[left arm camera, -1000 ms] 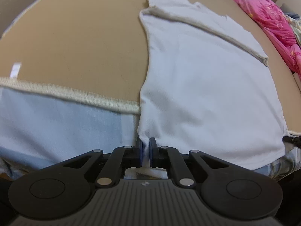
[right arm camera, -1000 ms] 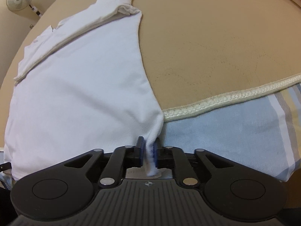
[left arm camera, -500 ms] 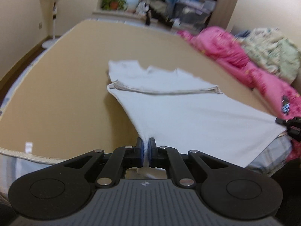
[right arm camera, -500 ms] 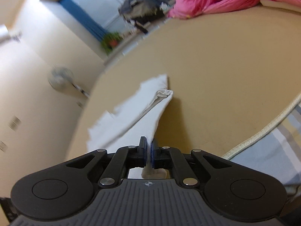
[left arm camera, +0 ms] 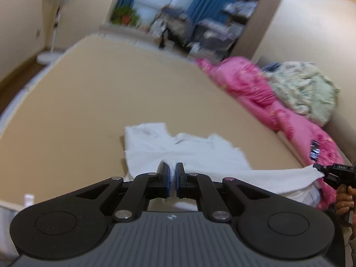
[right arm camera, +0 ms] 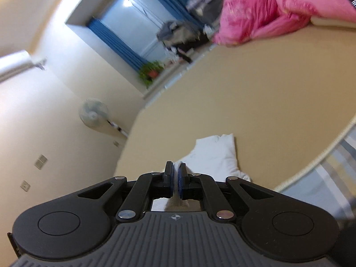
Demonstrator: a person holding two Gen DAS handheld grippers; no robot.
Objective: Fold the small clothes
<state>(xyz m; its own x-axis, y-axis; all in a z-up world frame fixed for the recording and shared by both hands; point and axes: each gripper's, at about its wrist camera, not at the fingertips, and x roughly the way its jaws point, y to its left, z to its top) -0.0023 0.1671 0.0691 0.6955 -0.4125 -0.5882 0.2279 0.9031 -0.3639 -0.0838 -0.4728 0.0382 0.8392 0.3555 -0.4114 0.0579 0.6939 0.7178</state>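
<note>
A white shirt lies on the tan mattress, its near hem lifted off the bed. My left gripper is shut on the hem's left corner. My right gripper is shut on the hem's right corner; it also shows at the right edge of the left wrist view, pinching the cloth. In the right wrist view the far part of the shirt rests on the bed beyond my fingertips. The held hem stretches taut between the two grippers.
A pink quilt and a floral bundle are piled along the bed's right side. A standing fan is at the far left by the wall. The mattress piping and striped sheet mark the near edge.
Both grippers have lifted the shirt's near hem up off the bed and carried it forward toward the collar. The views have tilted from looking down to looking across the room.
</note>
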